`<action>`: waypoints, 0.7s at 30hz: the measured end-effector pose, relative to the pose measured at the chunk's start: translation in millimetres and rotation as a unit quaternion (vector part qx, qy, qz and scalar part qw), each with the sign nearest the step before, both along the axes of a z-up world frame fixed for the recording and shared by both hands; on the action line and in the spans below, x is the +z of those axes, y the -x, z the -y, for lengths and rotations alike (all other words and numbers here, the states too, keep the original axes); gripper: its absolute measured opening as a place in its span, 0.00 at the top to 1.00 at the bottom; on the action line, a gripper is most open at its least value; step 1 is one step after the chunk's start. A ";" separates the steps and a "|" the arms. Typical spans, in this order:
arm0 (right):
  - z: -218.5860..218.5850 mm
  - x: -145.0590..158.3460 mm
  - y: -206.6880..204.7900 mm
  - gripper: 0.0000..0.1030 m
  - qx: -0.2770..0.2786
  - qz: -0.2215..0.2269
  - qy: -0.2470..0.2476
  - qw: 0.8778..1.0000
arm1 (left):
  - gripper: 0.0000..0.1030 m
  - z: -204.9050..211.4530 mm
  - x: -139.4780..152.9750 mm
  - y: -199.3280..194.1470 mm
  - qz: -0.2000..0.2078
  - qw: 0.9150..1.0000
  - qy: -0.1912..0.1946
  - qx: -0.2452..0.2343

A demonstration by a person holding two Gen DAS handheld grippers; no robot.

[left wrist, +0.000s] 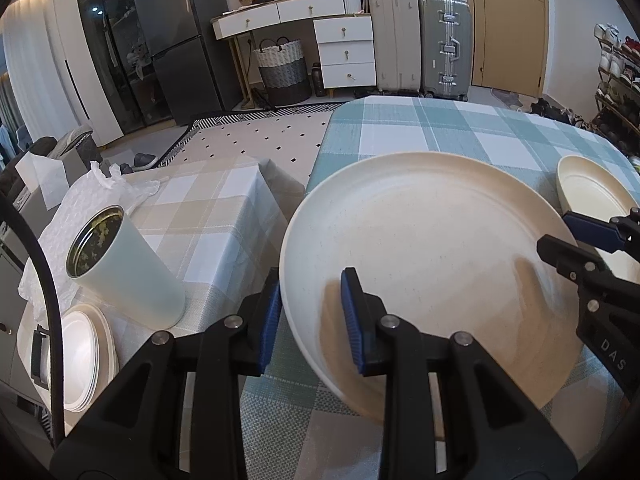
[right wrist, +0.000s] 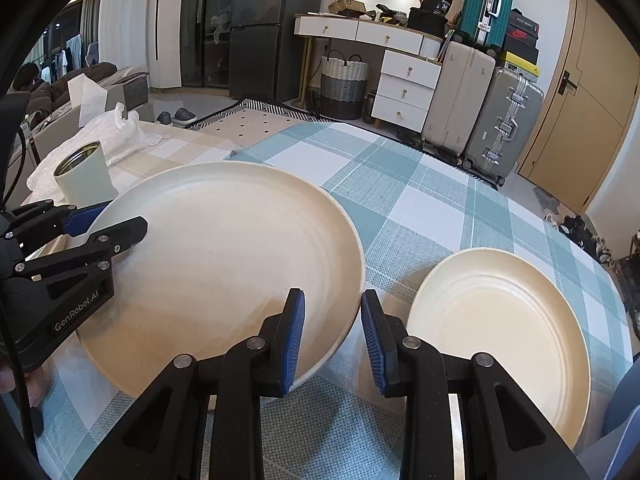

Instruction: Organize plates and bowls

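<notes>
Cream large plate is clamped at opposite rims by both grippers' fingers.

**2 fisheye views, 1 shared plate**

Each camera rides its hand-held gripper, tilted down, close over the desk. Left view faces the large plate from its 7 o'clock edge; right view from 5 o'clock. Both share it and the dresser at 12 o'clock.

small plate: near rim hidden | stacked plates: perhaps partly cut off
</notes>
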State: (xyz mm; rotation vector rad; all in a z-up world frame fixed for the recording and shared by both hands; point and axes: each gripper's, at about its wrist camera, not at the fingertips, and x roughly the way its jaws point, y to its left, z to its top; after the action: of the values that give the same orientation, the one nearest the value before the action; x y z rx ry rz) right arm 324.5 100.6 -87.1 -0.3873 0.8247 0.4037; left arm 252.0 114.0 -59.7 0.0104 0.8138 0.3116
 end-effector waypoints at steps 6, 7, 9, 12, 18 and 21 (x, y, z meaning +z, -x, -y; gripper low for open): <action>-1.0 -4.3 -5.8 0.71 -0.003 0.004 0.005 1.000 | 0.75 0.7 -1.2 -3.4 -0.004 1.000 0.001 0.002; -1.3 -4.8 -6.4 0.70 -0.003 0.003 0.006 1.000 | 0.75 0.5 -1.4 -4.1 -0.005 1.000 0.001 0.003; -1.5 -5.7 -7.7 0.70 -0.001 0.003 0.007 1.000 | 0.75 0.2 -0.7 -3.9 -0.006 1.000 0.004 0.004; -1.3 -5.2 -7.5 0.70 0.002 -0.001 0.007 1.000 | 0.71 -2.4 0.1 -3.8 -0.008 1.000 0.021 0.005; 3.1 4.0 -1.5 0.62 0.008 -0.001 0.003 1.000 | 0.50 -1.6 7.0 4.7 -0.002 0.998 0.069 -0.001; 8.4 12.7 5.3 0.43 0.012 -0.003 -0.014 1.000 | 0.29 4.4 17.4 15.2 0.010 0.997 0.076 -0.007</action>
State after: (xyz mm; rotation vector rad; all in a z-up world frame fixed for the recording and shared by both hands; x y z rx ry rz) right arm 319.2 92.2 -74.3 -0.3704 0.8211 0.4380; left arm 236.8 109.5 -42.3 -0.1300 0.8155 0.2353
